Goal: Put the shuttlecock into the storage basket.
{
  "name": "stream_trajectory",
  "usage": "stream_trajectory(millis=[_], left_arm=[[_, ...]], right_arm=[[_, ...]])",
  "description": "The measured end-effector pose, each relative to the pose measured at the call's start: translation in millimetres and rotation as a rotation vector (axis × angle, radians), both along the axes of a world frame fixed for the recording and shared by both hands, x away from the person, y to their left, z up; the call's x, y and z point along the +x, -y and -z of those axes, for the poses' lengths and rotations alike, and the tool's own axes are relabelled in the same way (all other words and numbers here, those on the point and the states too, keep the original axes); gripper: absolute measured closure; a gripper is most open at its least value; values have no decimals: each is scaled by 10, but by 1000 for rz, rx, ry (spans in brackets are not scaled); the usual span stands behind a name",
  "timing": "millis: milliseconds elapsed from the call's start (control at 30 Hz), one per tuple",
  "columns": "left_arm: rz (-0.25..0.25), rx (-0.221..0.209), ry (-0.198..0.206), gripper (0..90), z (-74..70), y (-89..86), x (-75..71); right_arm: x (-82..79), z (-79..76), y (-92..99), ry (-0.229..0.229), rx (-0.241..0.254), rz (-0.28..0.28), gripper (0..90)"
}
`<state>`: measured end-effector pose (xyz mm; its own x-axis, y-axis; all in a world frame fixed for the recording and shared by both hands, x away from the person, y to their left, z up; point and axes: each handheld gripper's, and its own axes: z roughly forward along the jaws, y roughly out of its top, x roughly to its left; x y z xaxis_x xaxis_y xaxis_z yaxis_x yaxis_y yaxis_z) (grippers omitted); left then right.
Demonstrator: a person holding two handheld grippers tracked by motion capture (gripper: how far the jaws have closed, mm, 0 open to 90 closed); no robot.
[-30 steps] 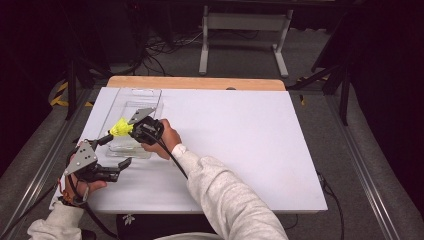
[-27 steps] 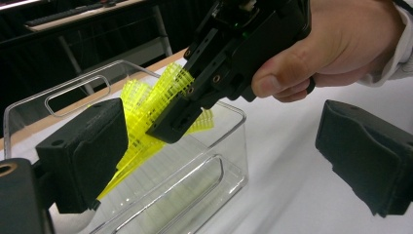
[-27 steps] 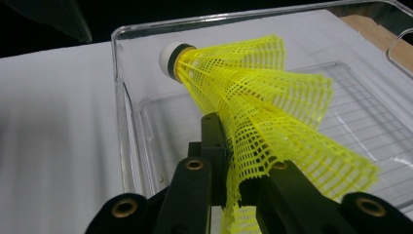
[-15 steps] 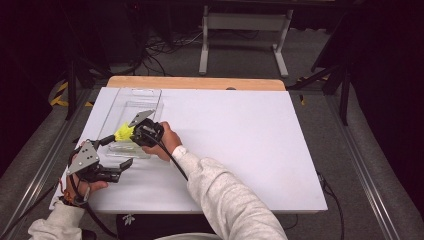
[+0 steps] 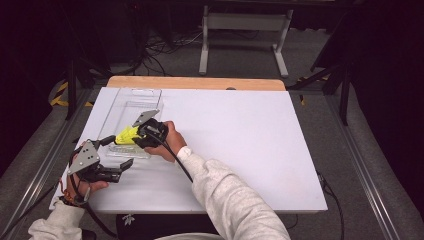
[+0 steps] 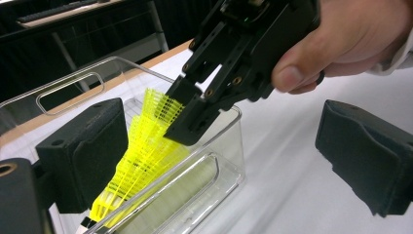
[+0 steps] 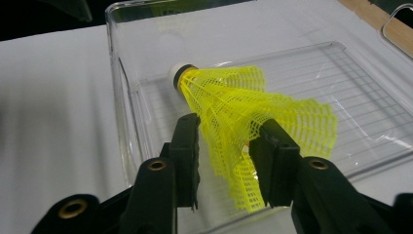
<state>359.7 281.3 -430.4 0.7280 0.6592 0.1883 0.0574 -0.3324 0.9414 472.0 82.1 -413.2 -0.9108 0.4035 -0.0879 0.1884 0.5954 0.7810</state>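
So the yellow mesh shuttlecock (image 7: 234, 105) is sitting inside the clear plastic tray (image 5: 131, 102) at the left side of the white worktop (image 5: 240, 135), cork end down toward the tray floor near one end wall and the skirt flaring up and out toward the right gripper (image 7: 226, 146). That gripper's fingers have just been opening: the skirt is between them, and in the right gripper view there's a bit of a gap on the left finger (image 7: 187, 141) side while the other one looks like it's touching or just brushing the mesh, so I'd call it loosened rather than a real pinch. The left gripper (image 5: 107, 170) is parked just beside the tray's near end, over the worktop, fingers spread wide with nothing in them, pointing at the tray. From its own camera you can see the right hand (image 6: 350, 39) and its gripper angled down into the tray over the shuttlecock.
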Motion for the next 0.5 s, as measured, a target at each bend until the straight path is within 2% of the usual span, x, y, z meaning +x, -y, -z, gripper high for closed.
stream_trajectory(millis=[200, 400, 500], left_arm=[[3, 11, -1, 59, 1, 22, 4], [5, 18, -6, 59, 9, 54, 13], [8, 23, -6, 59, 13, 64, 15]], right_arm=[[-99, -62, 146, 45, 26, -2, 594], [-138, -80, 265, 67, 57, -6, 584], [-155, -86, 307, 83, 49, -2, 574]])
